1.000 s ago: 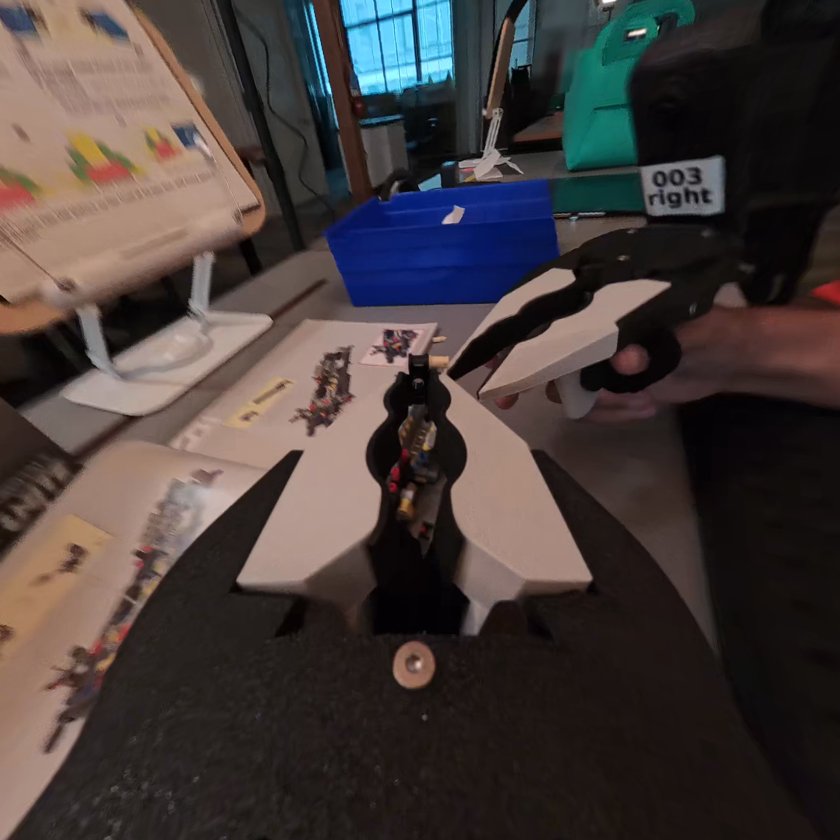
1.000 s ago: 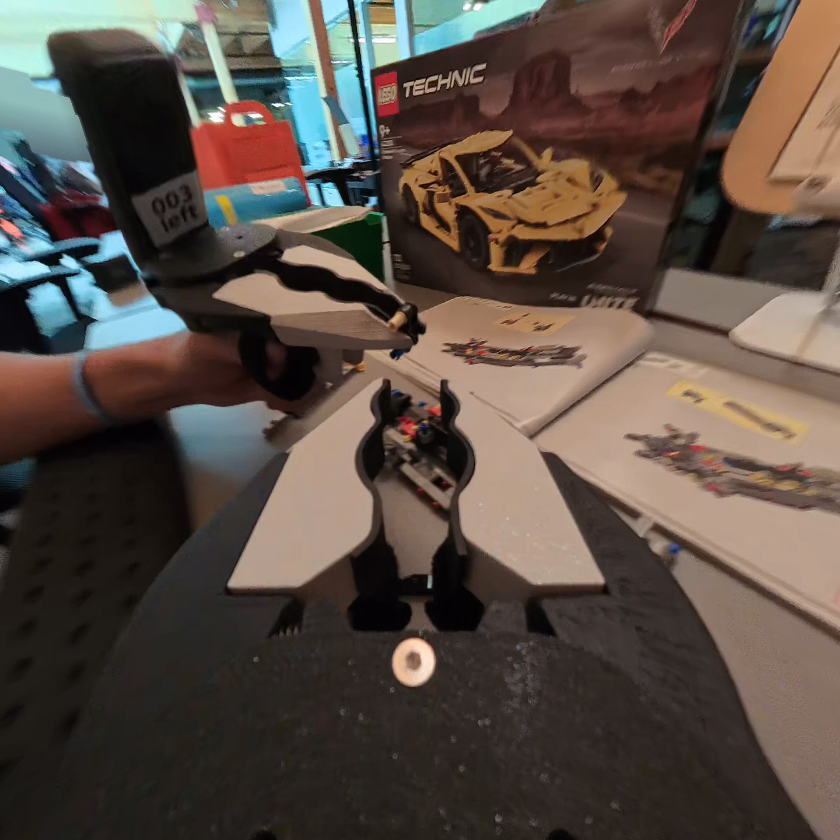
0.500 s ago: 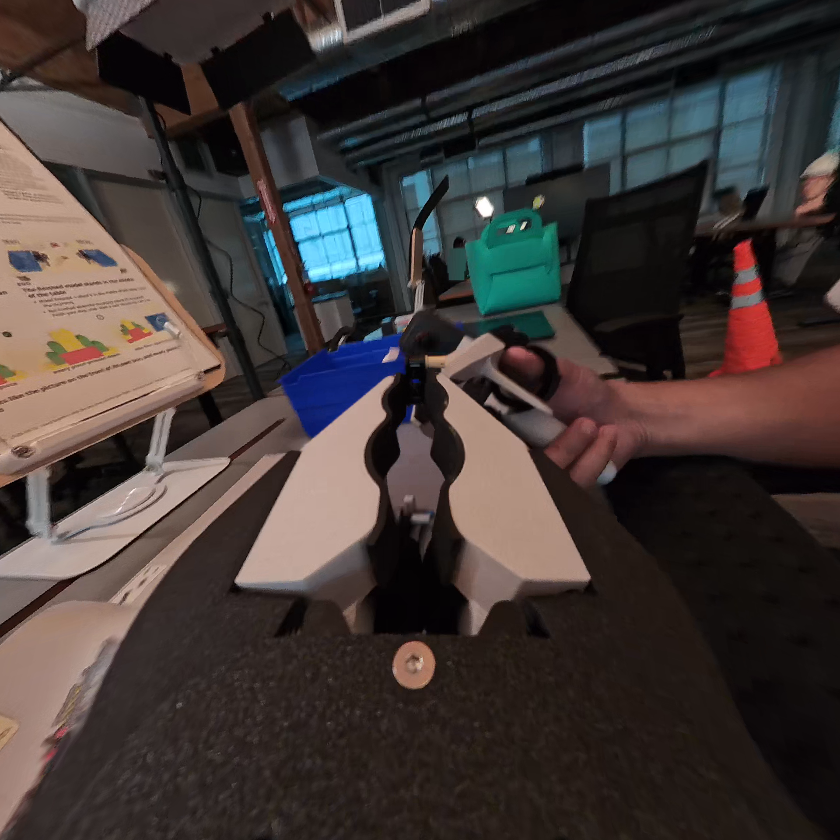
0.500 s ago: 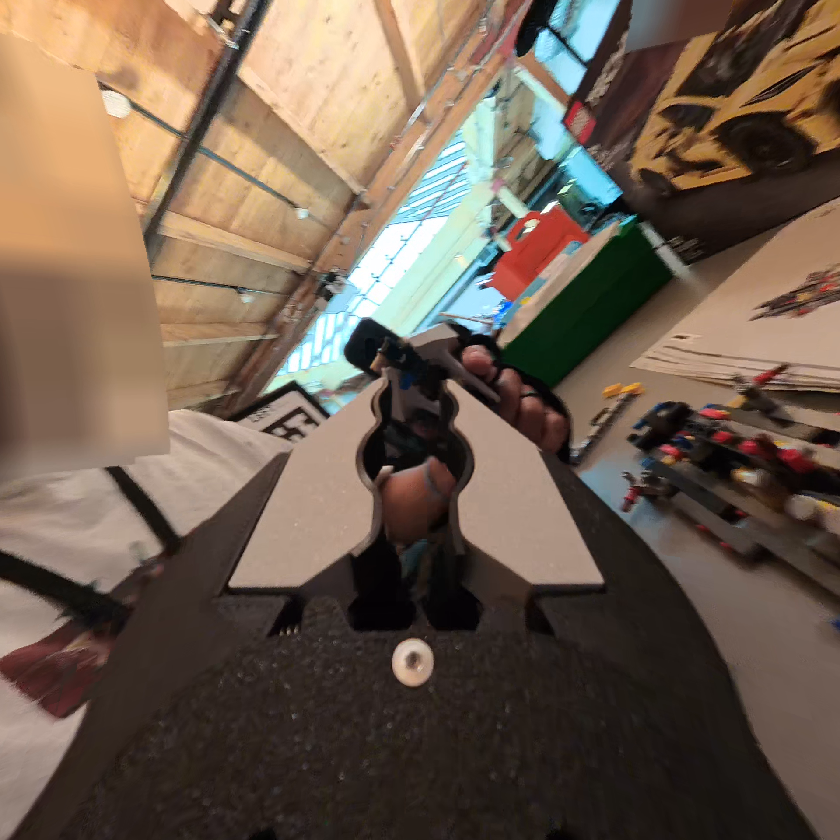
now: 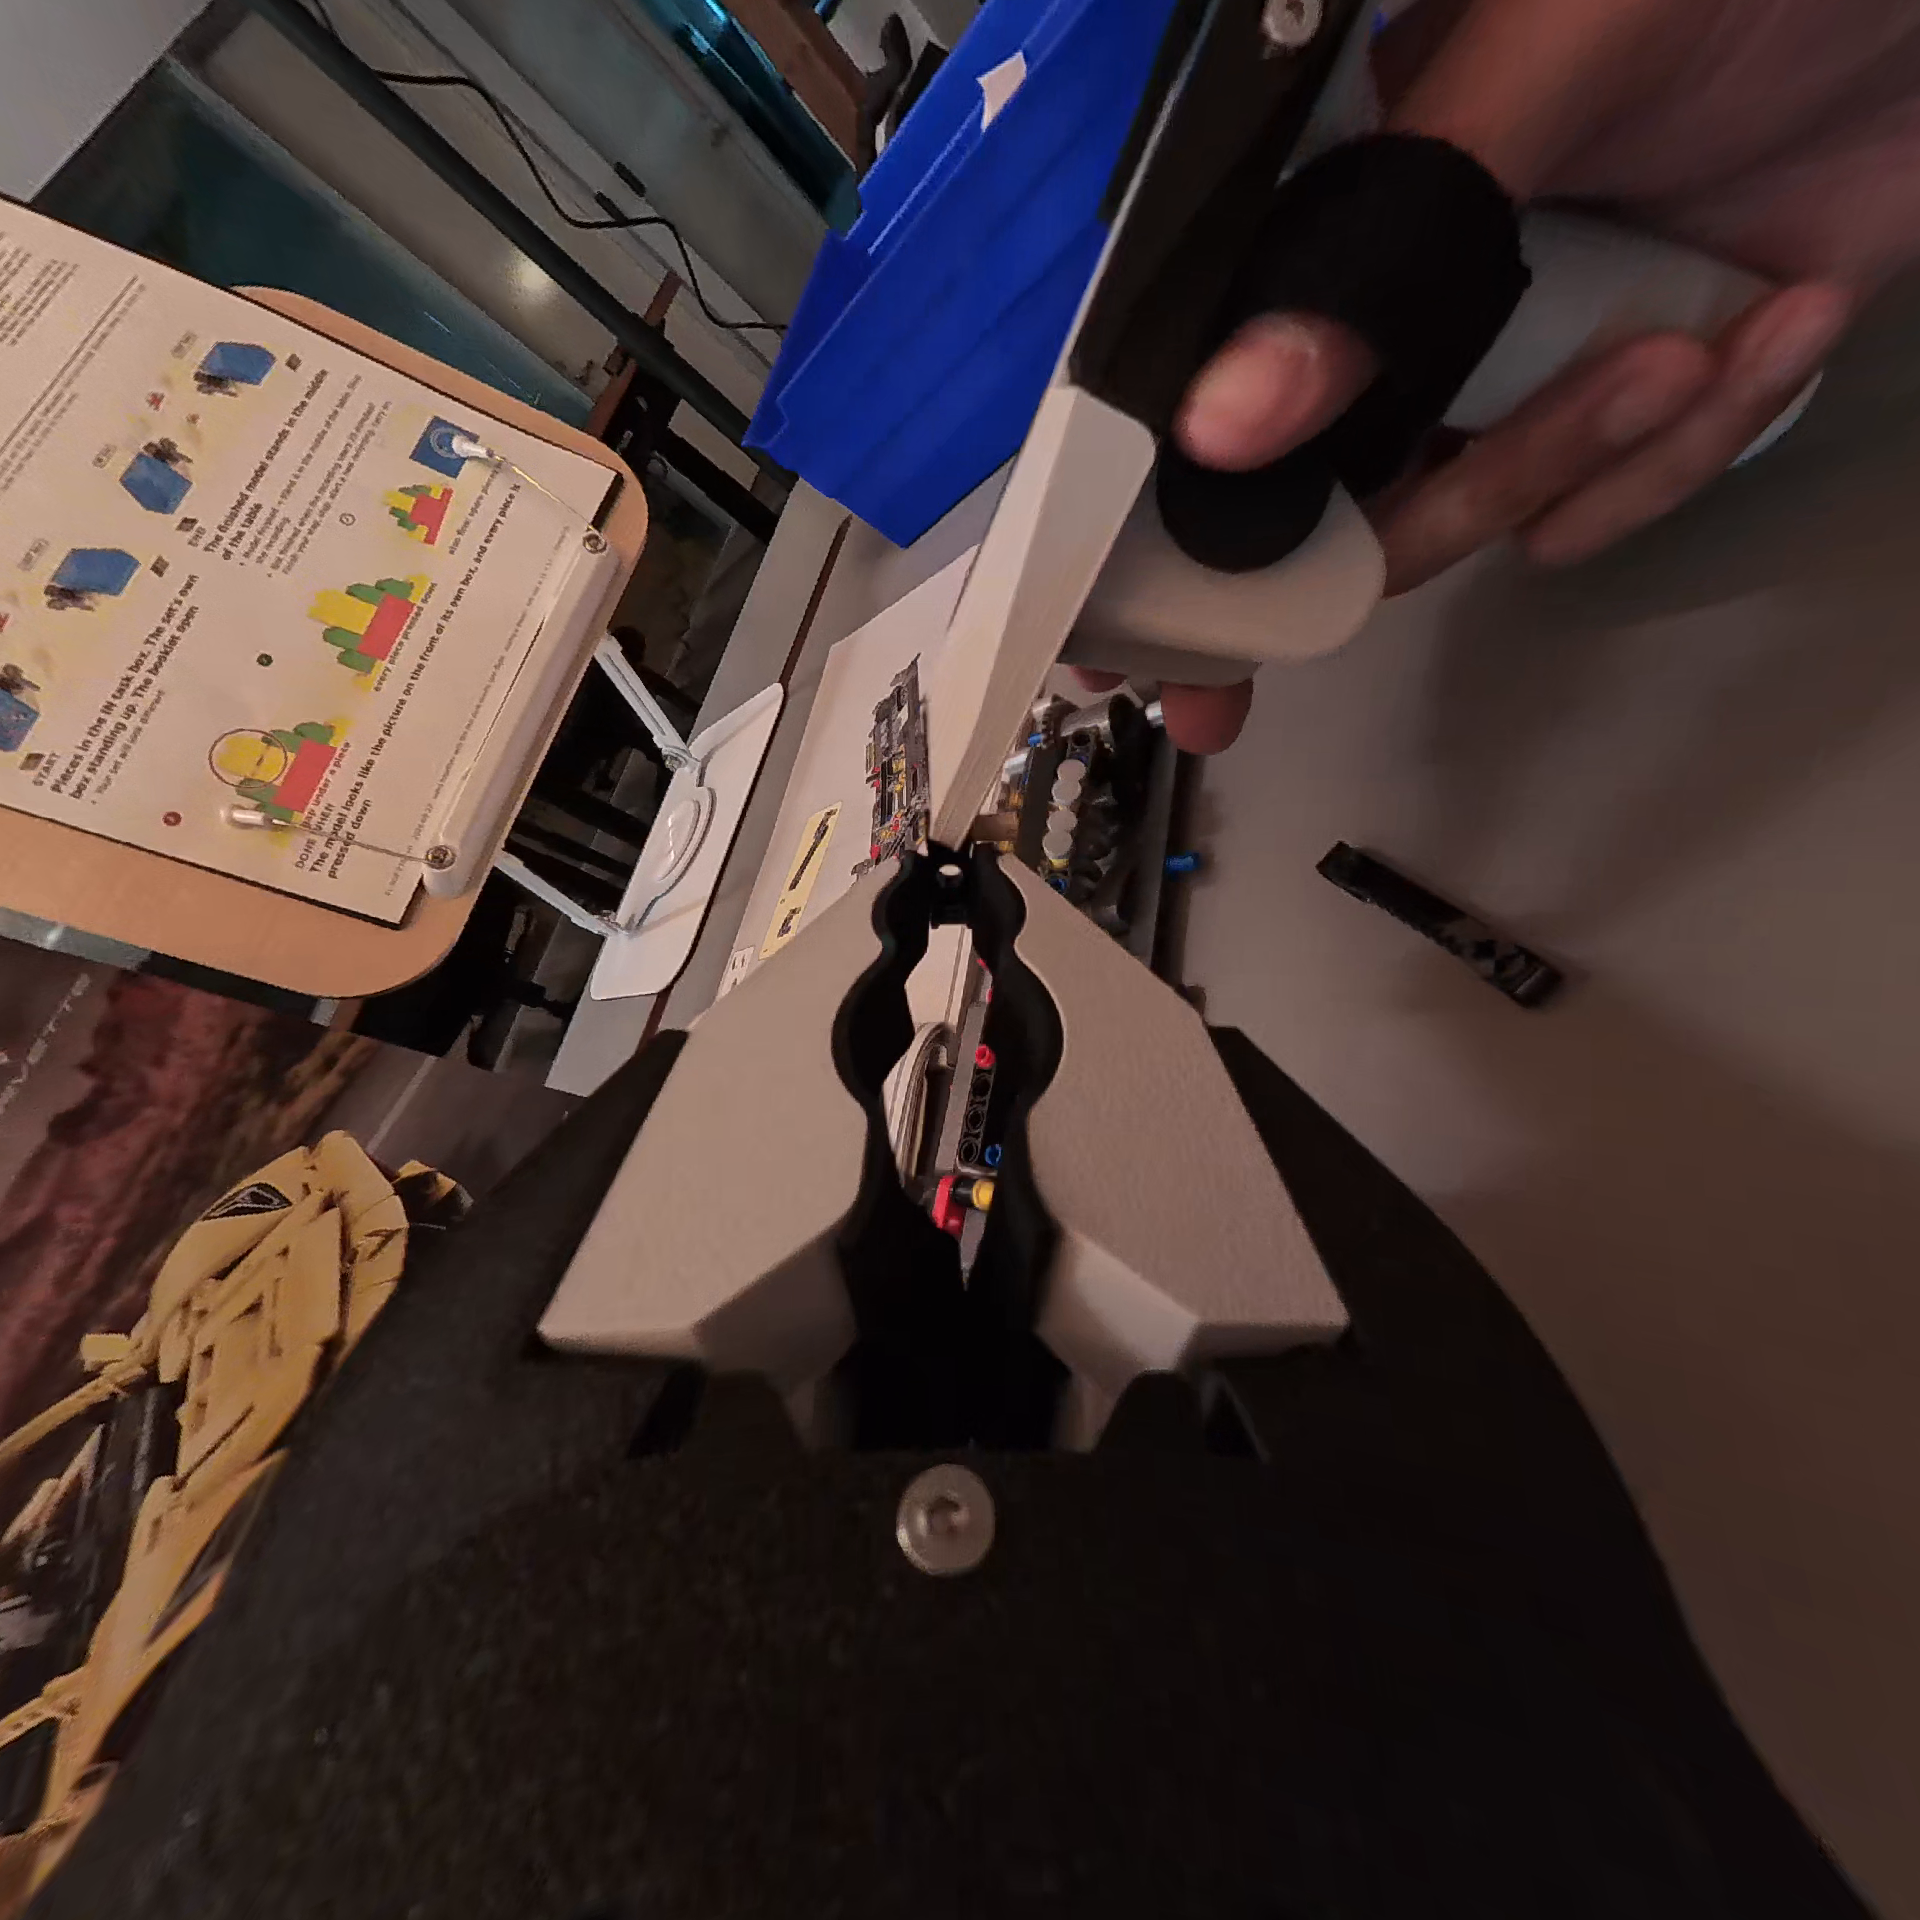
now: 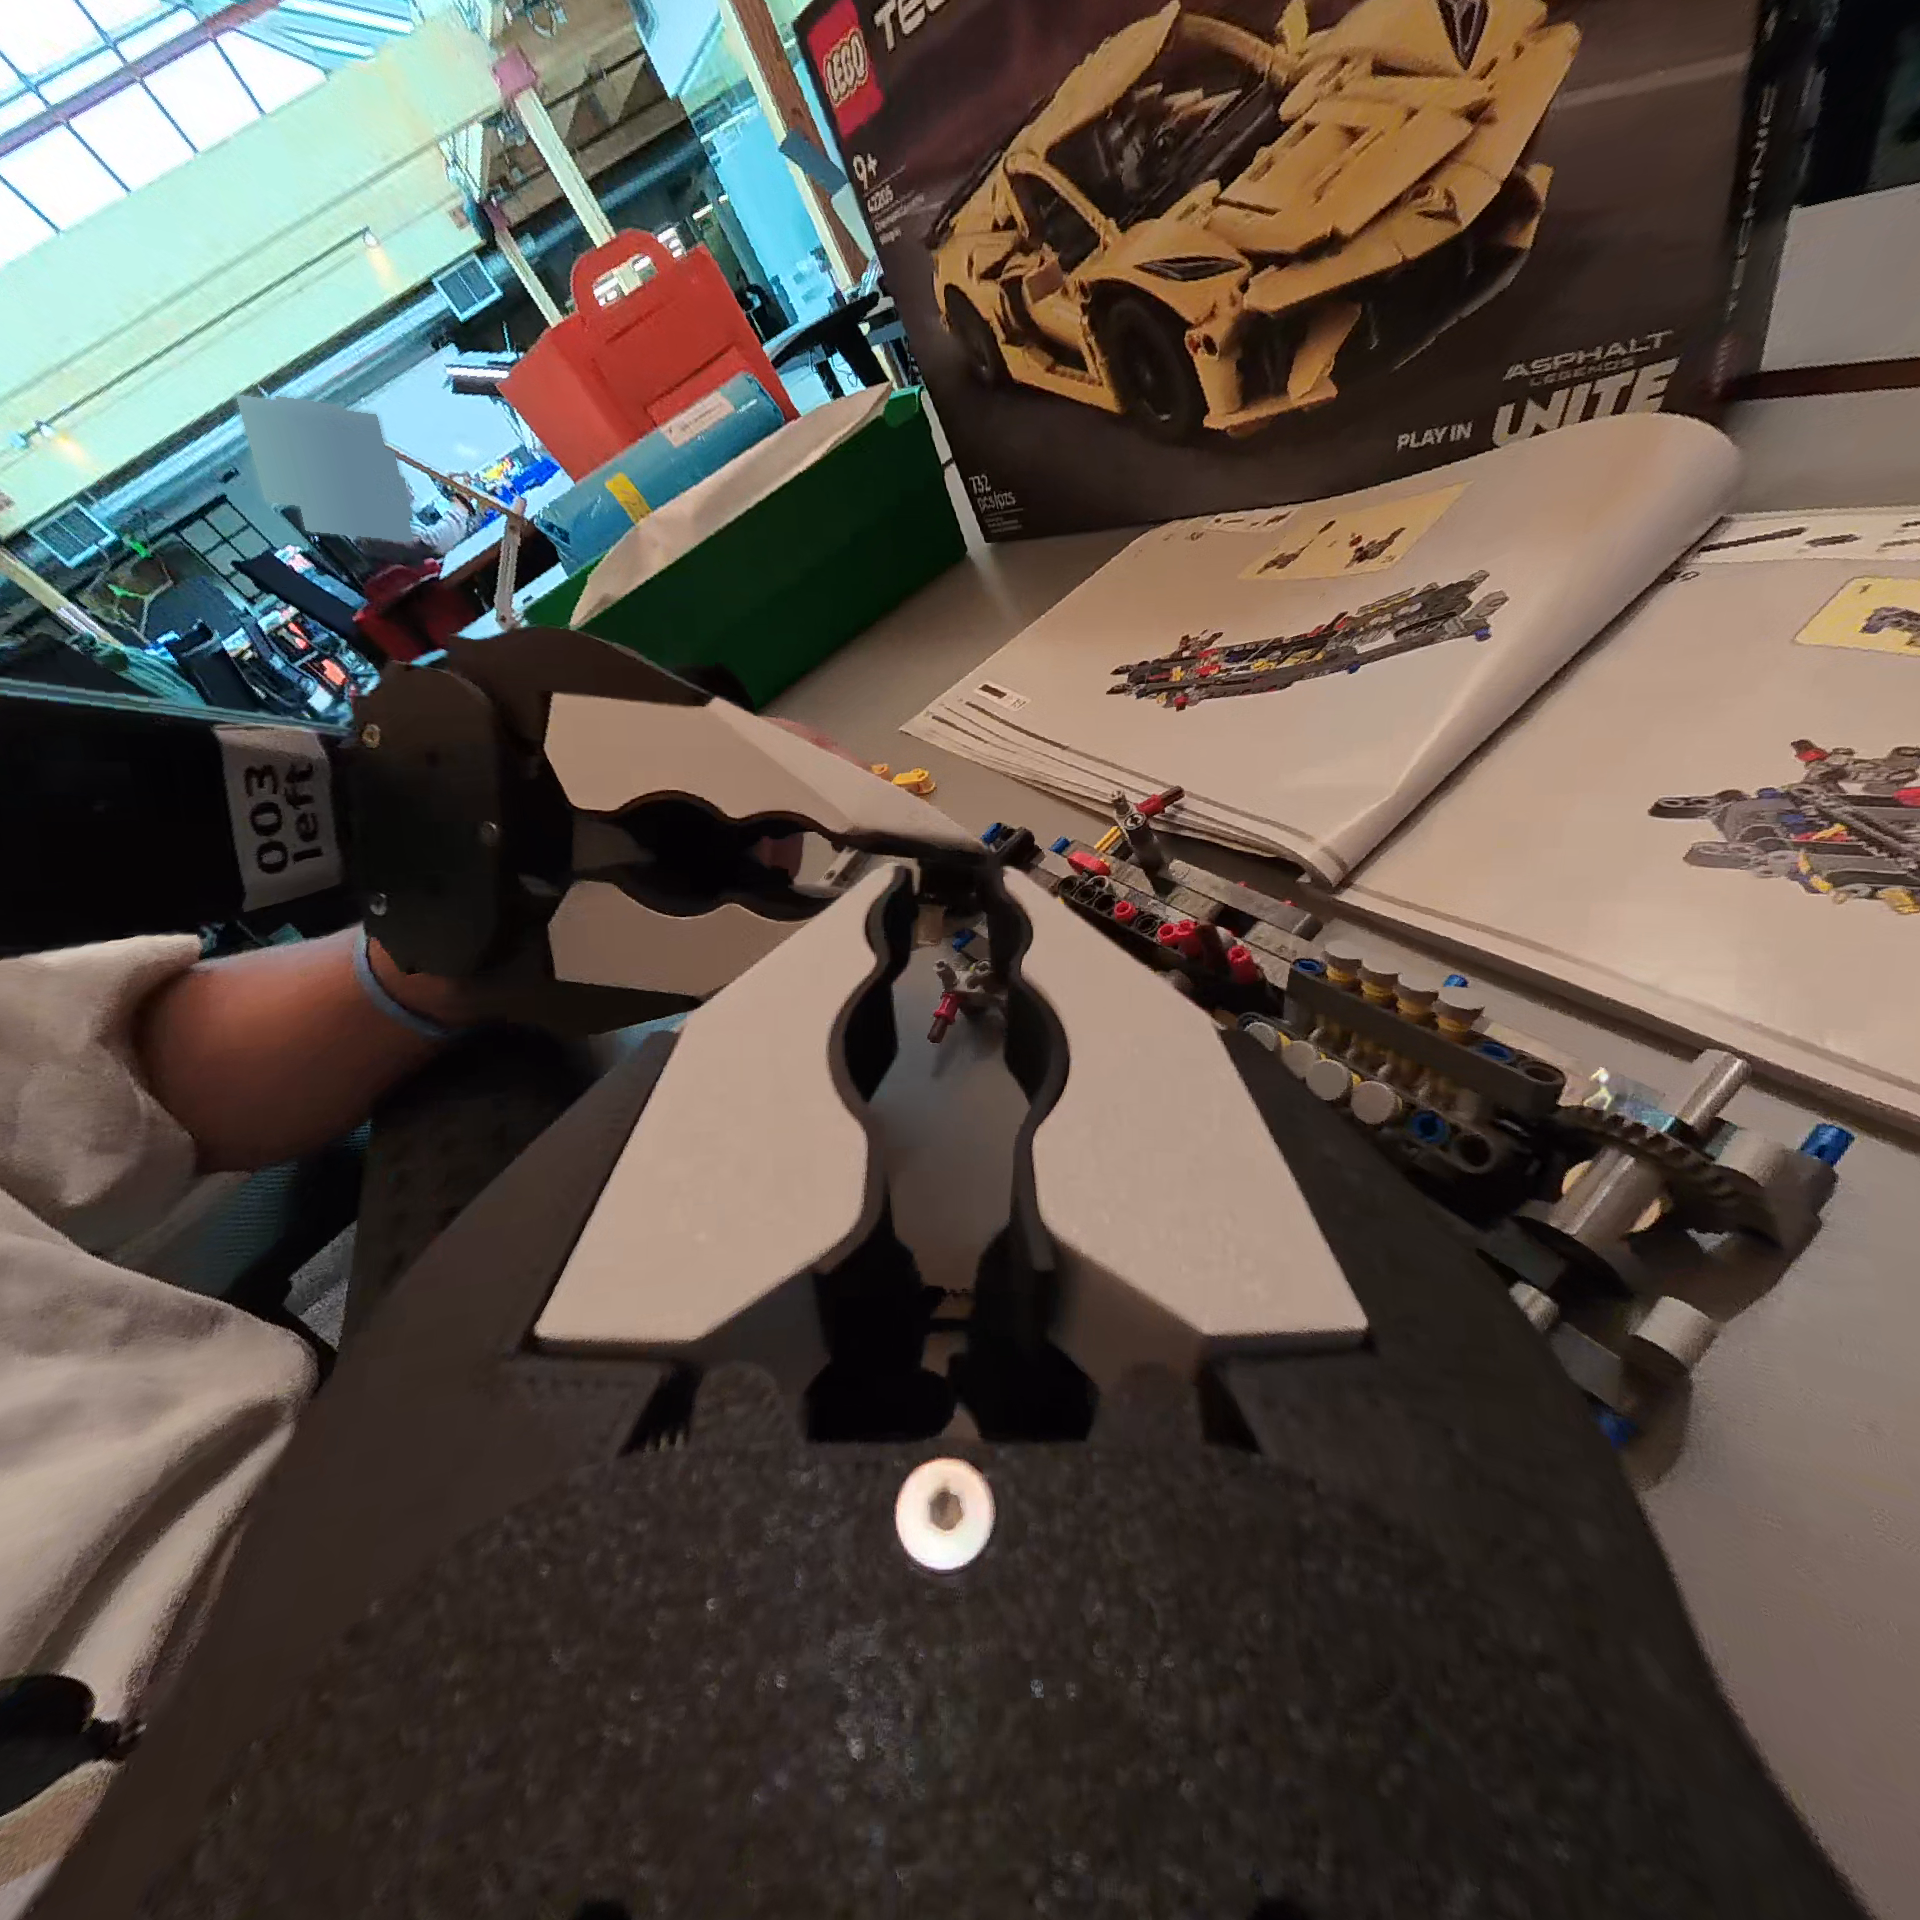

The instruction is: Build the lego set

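A: Pinching is noted at the left gripper (image 5: 948, 891), tips closed on a small black piece (image 5: 945, 878). The right gripper (image 6: 954, 896) is brought tip to tip with it; its tips look clamped on the same piece.

B: Just beyond, the part-built chassis (image 6: 1382, 1049) is seen on the table (image 6: 1766, 1403), instruction booklet (image 6: 1340, 665) and set box (image 6: 1299, 239) behind. Loss of the piece is judged likely if either grip is eased mid-transfer.
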`<state>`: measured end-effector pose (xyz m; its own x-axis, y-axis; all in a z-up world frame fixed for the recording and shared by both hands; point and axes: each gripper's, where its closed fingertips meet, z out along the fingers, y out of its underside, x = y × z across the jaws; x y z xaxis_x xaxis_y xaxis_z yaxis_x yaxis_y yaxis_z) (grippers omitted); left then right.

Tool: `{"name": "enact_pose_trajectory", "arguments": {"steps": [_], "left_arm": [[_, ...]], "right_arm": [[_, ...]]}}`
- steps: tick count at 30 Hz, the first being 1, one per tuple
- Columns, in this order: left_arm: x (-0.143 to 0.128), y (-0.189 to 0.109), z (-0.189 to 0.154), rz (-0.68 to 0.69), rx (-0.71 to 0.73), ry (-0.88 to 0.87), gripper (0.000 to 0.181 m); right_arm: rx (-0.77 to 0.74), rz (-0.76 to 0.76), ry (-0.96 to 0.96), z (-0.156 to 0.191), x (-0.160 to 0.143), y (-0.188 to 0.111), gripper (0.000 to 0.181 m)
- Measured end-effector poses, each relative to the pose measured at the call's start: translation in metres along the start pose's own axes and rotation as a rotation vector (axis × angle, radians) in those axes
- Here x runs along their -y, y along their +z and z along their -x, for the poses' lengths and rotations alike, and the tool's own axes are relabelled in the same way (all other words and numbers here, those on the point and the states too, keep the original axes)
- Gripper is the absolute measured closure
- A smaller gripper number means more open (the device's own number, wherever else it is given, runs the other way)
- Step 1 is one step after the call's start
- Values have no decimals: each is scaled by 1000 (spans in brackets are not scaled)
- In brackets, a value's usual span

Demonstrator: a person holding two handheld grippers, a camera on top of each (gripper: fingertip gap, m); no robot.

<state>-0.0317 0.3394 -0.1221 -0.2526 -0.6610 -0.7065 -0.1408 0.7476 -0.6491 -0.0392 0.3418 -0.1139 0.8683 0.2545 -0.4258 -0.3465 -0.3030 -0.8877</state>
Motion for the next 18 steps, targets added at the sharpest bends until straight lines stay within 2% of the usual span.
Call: {"name": "enact_pose_trajectory", "arguments": {"steps": [4, 7, 10, 13, 16, 18], "left_arm": [[-2, 0, -3, 27, 5, 55, 175], [4, -3, 1, -19, -7, -49, 175], [13, -8, 14, -104, -72, -364, 158], [32, -14, 14, -248, -282, -767, 158], [47, -18, 8, -345, -494, -1022, 158], [55, -23, 12, -420, -571, -1146, 165]], "right_arm": [[27, 21, 28, 2, -4, 1, 175], [98, -14, 132, 5, 2, -3, 176], [188, -126, 275, 3, 21, -16, 176], [311, -222, 349, 12, 38, -28, 177], [379, -238, 360, 22, 42, -31, 176], [387, -233, 350, 24, 42, -31, 176]]}}
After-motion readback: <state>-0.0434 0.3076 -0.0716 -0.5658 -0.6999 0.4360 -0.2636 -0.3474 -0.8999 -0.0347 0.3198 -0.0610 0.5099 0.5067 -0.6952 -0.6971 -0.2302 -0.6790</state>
